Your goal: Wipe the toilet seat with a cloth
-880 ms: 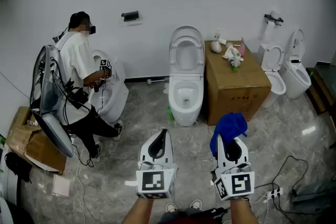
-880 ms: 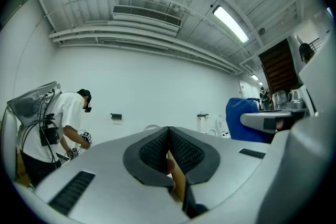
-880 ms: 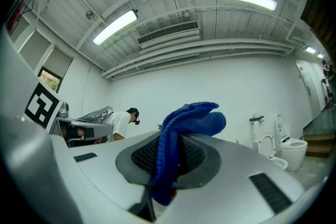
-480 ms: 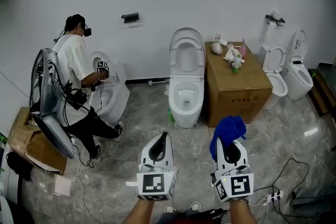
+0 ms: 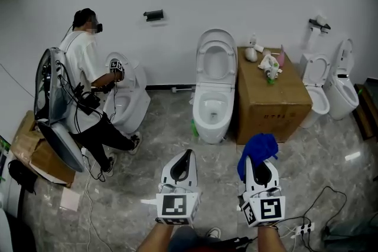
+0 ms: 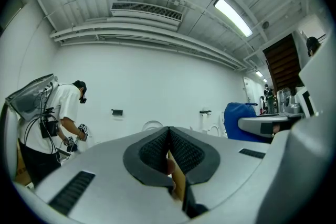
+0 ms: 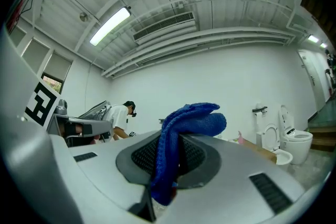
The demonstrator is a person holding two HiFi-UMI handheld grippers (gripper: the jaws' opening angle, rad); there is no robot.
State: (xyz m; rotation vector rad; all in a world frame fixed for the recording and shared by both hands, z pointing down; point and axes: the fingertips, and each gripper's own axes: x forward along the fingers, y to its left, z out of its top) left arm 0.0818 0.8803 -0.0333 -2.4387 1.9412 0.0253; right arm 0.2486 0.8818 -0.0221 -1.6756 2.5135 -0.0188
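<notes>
A white toilet (image 5: 214, 88) with lid and seat raised stands against the far wall, in the middle of the head view. My right gripper (image 5: 260, 157) is shut on a blue cloth (image 5: 257, 150) (image 7: 181, 139), which bunches up above its jaws. My left gripper (image 5: 188, 153) (image 6: 168, 131) is shut with nothing between its pads. Both grippers hang low at the front, well short of the toilet, above the marbled floor.
A cardboard box (image 5: 273, 94) with small items on top stands right of the toilet. Further right are two more toilets (image 5: 331, 88). At the left a person (image 5: 88, 85) with a backpack rig bends over another toilet (image 5: 130, 97). Cables and a power strip (image 5: 304, 224) lie on the floor.
The view has shifted slightly, so the toilet and box sit a little further right and lower. Both grippers keep their places and grips. The person at the left has leaned more upright.
</notes>
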